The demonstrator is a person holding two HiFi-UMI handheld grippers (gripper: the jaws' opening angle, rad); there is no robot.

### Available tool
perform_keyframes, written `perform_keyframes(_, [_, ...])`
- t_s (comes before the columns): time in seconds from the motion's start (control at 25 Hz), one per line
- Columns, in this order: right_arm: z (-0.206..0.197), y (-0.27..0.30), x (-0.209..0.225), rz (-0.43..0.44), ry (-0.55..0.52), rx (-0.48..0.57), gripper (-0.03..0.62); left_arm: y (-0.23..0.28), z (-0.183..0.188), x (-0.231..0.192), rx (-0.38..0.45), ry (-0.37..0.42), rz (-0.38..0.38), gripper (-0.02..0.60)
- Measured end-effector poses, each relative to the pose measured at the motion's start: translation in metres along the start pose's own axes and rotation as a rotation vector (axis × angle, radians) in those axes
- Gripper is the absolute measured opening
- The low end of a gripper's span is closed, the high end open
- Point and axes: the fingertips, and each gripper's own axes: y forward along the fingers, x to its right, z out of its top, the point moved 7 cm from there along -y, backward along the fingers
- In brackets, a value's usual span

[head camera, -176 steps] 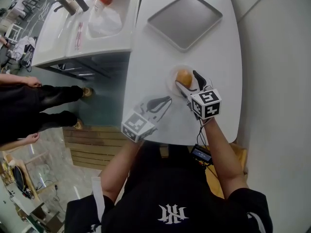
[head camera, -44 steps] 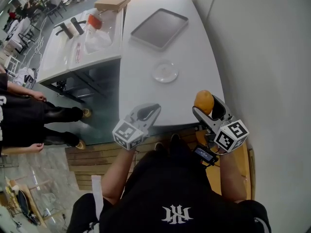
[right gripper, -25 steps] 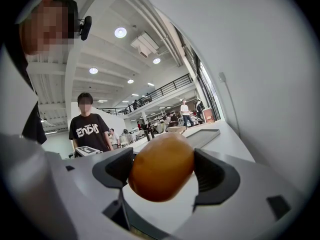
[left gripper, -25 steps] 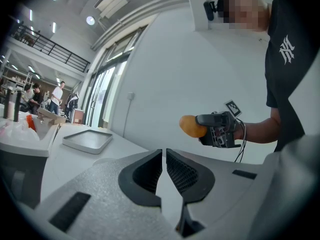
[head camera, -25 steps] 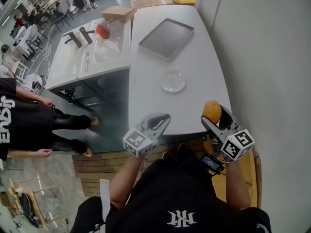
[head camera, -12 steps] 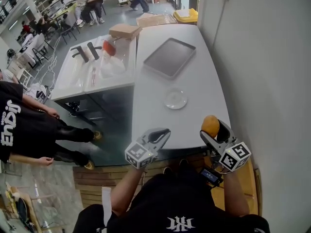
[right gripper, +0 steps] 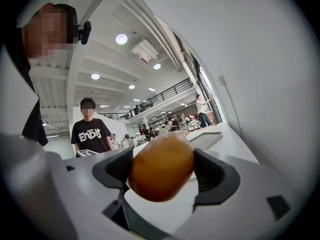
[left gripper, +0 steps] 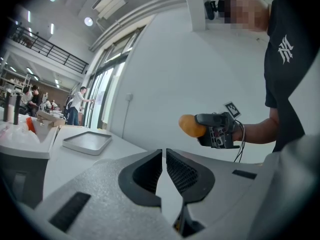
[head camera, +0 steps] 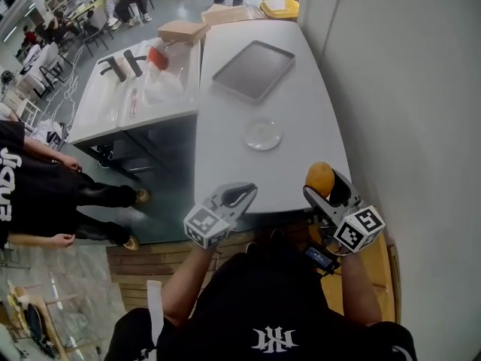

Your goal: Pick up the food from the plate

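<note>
A long white tabletop (head camera: 301,96) runs away from the person along a pale wall. At its far end lies a shallow grey rectangular tray (head camera: 252,71), set at an angle. To the left, across a gap of floor, a bystander in a black T-shirt (head camera: 30,194) stands. At the near edge of the tabletop, the left hand-held gripper (head camera: 234,195) is clenched, its jaws pressed together with nothing between them. The right hand-held gripper (head camera: 323,183) is raised near the wall side, grasping the food. A small clear round plate (head camera: 262,134) sits bare at mid-tabletop, well apart from both grippers. The food (right gripper: 161,166) is a smooth, golden-brown oval piece, pinched across its middle between the right jaws.
</note>
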Motion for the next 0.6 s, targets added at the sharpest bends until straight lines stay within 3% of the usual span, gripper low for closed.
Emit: perform_keyframes(0.6, [-0.0077, 0.0026, -0.0032, 0.022, 0.023, -0.037, 0.344, -0.0029, 0.0000, 0.0027, 0.008, -0.001, 0.002, 0.011])
